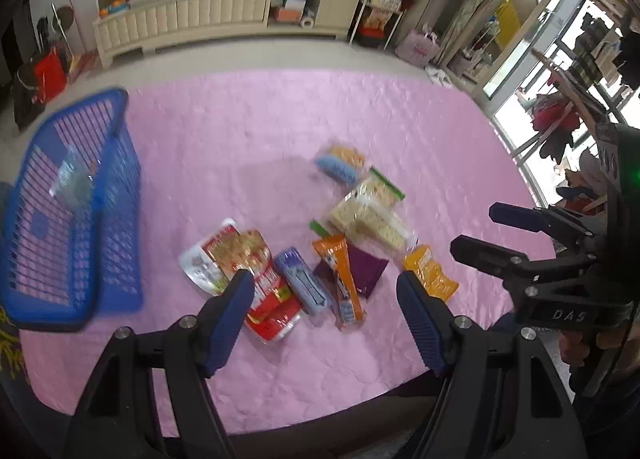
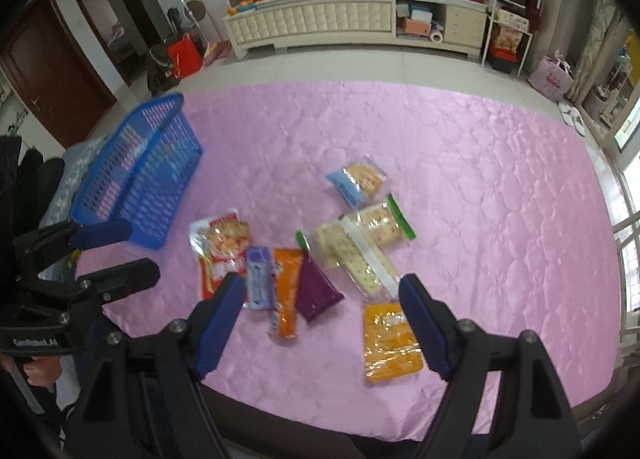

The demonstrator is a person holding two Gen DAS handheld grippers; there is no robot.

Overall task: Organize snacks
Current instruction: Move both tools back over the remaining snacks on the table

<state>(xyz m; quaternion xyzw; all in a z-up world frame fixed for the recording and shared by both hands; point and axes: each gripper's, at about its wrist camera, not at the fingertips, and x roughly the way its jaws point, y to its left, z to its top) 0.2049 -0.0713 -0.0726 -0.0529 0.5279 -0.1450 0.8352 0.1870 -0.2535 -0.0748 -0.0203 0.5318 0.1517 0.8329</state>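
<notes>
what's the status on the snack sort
Left gripper and right gripper open, empty, above snacks. Snack packets loose on pink cloth; blue basket at left. Nothing blocking.

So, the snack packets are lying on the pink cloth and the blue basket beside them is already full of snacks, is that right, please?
Not quite: the blue basket is not full; no snack packets show in it, in either wrist view. The snack packets do lie on the pink cloth, beside it.

— What is spread under everything?
— A pink quilted cover (image 2: pixel 460 179). On it are laid a blue basket (image 2: pixel 140 175) at the left and a loose cluster of snack packets (image 2: pixel 304 259).
</notes>
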